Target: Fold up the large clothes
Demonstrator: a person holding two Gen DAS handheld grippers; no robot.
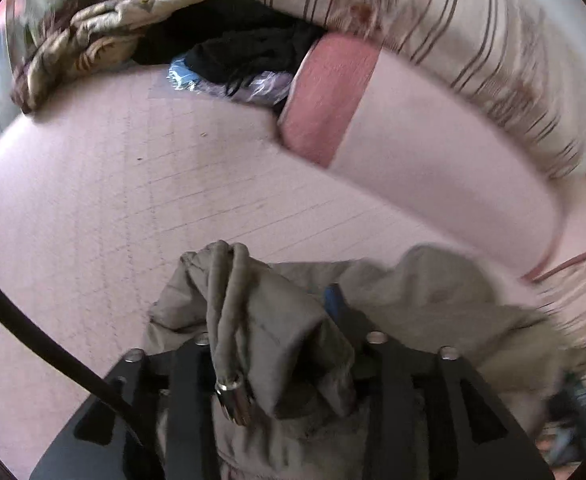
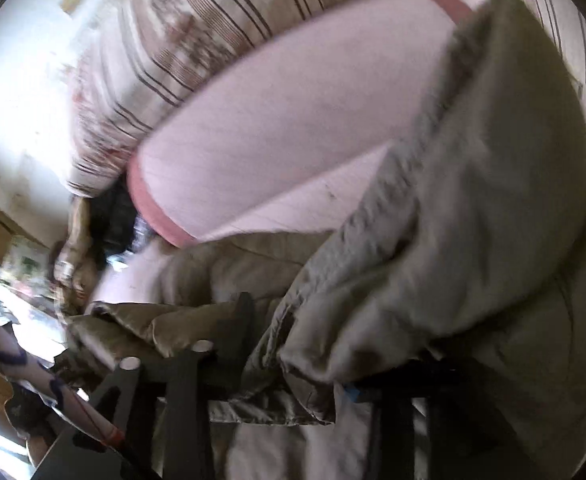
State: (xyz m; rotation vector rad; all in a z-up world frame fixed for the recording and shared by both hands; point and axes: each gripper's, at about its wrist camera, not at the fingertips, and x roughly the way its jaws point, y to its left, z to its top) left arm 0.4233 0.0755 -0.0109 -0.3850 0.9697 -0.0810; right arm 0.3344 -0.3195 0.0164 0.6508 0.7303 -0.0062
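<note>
A khaki jacket (image 1: 433, 300) lies bunched on the pink sheet (image 1: 133, 200) of a bed. In the left wrist view its folds and a drawstring with a metal tip (image 1: 233, 396) hang over my left gripper (image 1: 273, 292). That gripper's jaws stand apart, and one blue pad (image 1: 333, 296) shows bare beside the cloth. In the right wrist view the jacket (image 2: 473, 200) rises in a big blurred fold on the right and drapes across my right gripper (image 2: 297, 340). One dark finger (image 2: 245, 312) shows free of the cloth; the other is hidden under it.
A pink pillow (image 1: 413, 152) and a striped duvet (image 1: 453, 20) lie behind the jacket. At the back left sit a heap of black clothes (image 1: 245, 48) and a patterned blanket (image 1: 93, 40). A black cable (image 1: 33, 320) crosses the lower left.
</note>
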